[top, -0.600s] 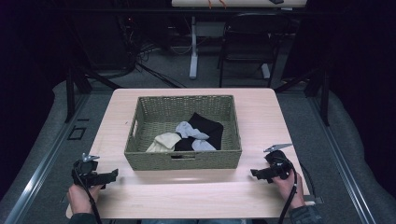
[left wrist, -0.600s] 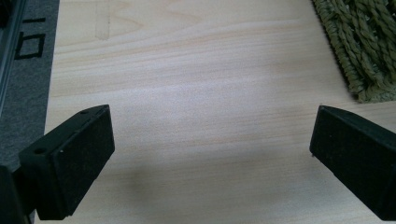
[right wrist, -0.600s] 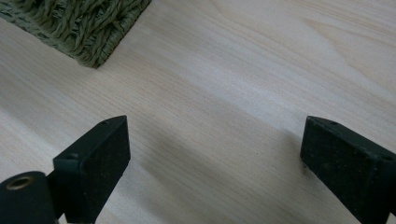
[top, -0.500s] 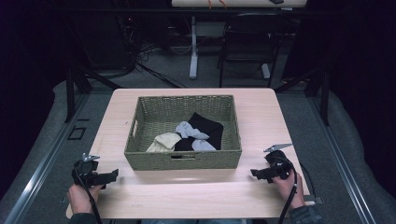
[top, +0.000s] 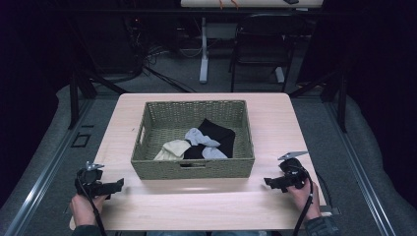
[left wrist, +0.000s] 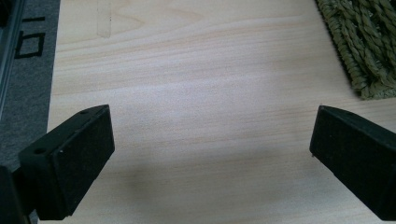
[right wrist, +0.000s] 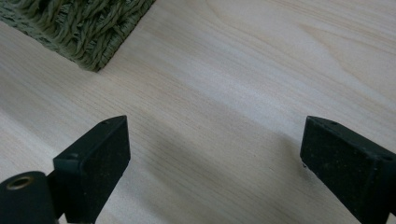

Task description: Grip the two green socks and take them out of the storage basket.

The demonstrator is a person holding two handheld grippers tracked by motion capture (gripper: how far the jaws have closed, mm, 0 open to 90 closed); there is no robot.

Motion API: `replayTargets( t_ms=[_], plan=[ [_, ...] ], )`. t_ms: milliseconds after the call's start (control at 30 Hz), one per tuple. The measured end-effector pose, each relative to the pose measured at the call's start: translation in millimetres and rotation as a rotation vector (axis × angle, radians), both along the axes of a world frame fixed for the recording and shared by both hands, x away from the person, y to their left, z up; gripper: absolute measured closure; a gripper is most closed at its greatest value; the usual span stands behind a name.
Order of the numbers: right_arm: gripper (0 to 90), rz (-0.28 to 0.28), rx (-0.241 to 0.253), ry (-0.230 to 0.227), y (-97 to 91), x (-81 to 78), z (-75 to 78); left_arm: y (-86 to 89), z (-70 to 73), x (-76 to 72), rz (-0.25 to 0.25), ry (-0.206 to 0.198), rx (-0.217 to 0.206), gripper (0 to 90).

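Both tongs rest low over the counter (top: pixel 206 196) with jaws spread wide and nothing between them, the left tongs (top: pixel 117 185) near the front left corner of the wicker basket (top: pixel 193 168) and the right tongs (top: pixel 268 182) off its front right corner. Inside the basket lies a loose heap of socks: cream (top: pixel 172 149), grey (top: pixel 199 137) and black (top: pixel 216 132). This looks like the start, before any grasp; next, one pair of tongs would need to lift over the basket's front wall and come down on a single sock.

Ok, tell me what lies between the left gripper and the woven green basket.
Bare pale wooden table, seen in the left gripper view between left gripper and basket.
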State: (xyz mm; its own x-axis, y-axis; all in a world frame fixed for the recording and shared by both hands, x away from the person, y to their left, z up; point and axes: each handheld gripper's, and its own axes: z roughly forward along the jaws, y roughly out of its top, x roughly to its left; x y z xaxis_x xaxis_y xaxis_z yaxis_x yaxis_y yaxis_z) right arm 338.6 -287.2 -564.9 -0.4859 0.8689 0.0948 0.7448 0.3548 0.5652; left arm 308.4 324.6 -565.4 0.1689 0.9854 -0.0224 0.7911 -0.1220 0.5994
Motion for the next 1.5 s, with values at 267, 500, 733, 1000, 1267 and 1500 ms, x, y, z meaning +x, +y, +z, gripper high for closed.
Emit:
replayTargets(
  t_ms=[267, 500, 733, 1000, 1267, 1500],
  plan=[
    [7.8, -0.001, -0.006, -0.003, 0.3, -0.7, 0.6, -1.1, 3.3, -0.4, -0.012, 0.008, 0.006, 0.0],
    [7.8, 0.001, -0.001, 0.002, 0.1, 0.0, 0.2, 0.8, 16.4, -2.5, -0.01, -0.004, -0.013, 0.0],
    [7.9, 0.006, -0.004, 0.003, 1.3, -1.5, 0.7, 2.4, 35.3, -4.0, -0.005, -0.027, -0.053, 0.0],
    [7.8, 0.006, 0.006, 0.002, 1.4, 0.0, -0.6, -3.8, 53.0, 0.2, -0.028, -0.032, -0.056, 0.0],
    [7.9, 0.009, 0.003, 0.005, 2.1, 0.1, -0.1, -8.6, 81.2, 5.5, -0.066, -0.06, -0.056, 0.1],
    [7.9, 0.015, -0.024, 0.01, 2.0, 0.4, 0.3, -15.9, 108.3, 17.8, -0.105, -0.068, -0.053, 0.1]
  ],
)
